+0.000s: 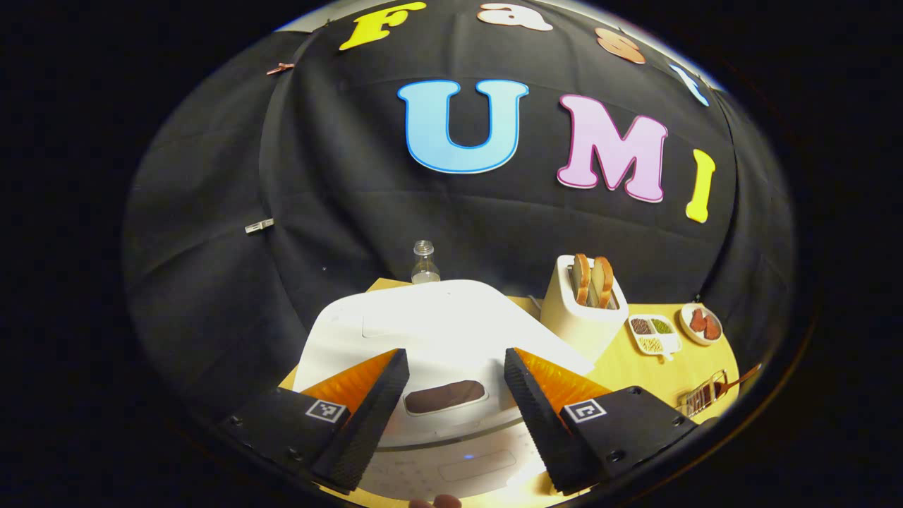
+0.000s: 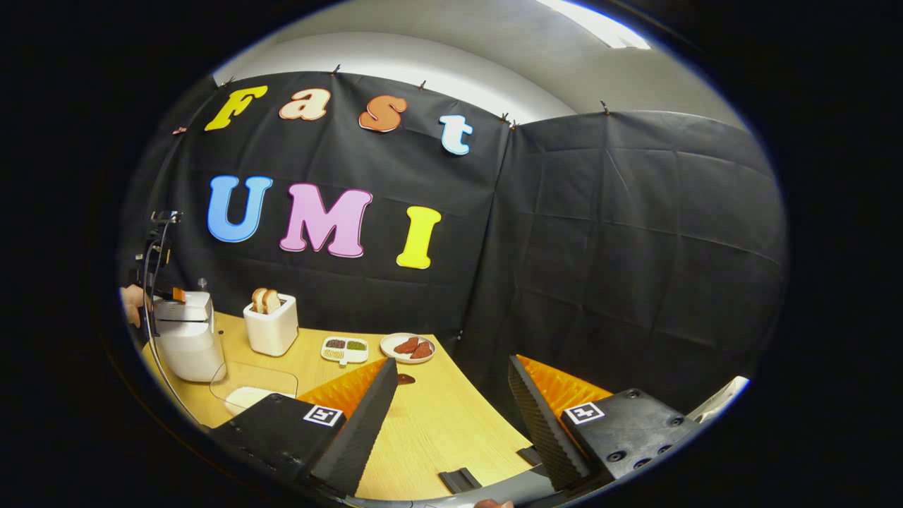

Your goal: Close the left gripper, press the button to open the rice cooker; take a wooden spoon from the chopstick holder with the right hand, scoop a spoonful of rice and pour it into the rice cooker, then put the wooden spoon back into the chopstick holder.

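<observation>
Left gripper view gives us the left gripper (image 1: 456,395), jaws spread, above the closed rice cooker (image 1: 437,331), toaster (image 1: 589,310) beyond its right finger, while right gripper view gives us the right gripper (image 2: 451,409), jaws spread and empty, over the table (image 2: 444,423), cooker far left; no readable labels.

Staged kitchen booth: black cloth wall (image 2: 621,212), wooden table (image 2: 437,423) with rice cooker (image 1: 437,331), toaster (image 2: 270,324) holding bread, divided dish (image 2: 344,348), plate (image 2: 408,347).
</observation>
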Demonstrator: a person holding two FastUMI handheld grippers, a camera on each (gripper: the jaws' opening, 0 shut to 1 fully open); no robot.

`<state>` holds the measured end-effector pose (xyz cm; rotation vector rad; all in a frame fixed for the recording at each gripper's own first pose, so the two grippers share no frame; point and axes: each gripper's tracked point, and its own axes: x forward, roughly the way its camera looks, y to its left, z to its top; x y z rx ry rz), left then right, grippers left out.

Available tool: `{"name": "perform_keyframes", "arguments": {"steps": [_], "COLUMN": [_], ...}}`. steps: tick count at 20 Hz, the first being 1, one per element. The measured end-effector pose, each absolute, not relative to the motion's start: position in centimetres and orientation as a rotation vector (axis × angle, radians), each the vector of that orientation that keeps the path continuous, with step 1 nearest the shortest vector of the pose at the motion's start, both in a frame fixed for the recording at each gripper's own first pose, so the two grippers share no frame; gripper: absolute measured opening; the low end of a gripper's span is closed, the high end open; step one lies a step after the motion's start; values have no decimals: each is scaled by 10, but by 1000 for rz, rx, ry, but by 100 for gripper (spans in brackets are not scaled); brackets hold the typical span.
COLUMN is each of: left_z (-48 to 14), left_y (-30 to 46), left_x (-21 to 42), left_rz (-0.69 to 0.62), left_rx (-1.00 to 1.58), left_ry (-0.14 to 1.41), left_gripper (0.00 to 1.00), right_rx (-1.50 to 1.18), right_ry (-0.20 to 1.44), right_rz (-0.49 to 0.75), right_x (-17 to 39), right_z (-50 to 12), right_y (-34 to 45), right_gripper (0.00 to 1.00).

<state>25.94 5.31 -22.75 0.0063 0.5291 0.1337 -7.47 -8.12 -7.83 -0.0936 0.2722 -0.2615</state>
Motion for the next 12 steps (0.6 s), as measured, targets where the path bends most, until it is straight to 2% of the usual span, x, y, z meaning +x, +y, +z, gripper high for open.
{"name": "perform_keyframes", "arguments": {"steps": [1,7,12], "left_z": [-234,-257,-259], "left_y": [52,57,56], "left_x": [256,244,243], "left_rz": [134,147,150], "left_rx": [7,27,48], "left_ry": [538,555,486], "left_gripper": [97,98,100], "right_rx": [-92,-52,-42], "right_ry": [278,305,308], "right_rz": [-260,-244,-233], "right_x": [-76,-72,-70], "right_z": [-80,-92,-94], "right_y": [-81,-81,-77], "right_gripper": [98,98,98]}}
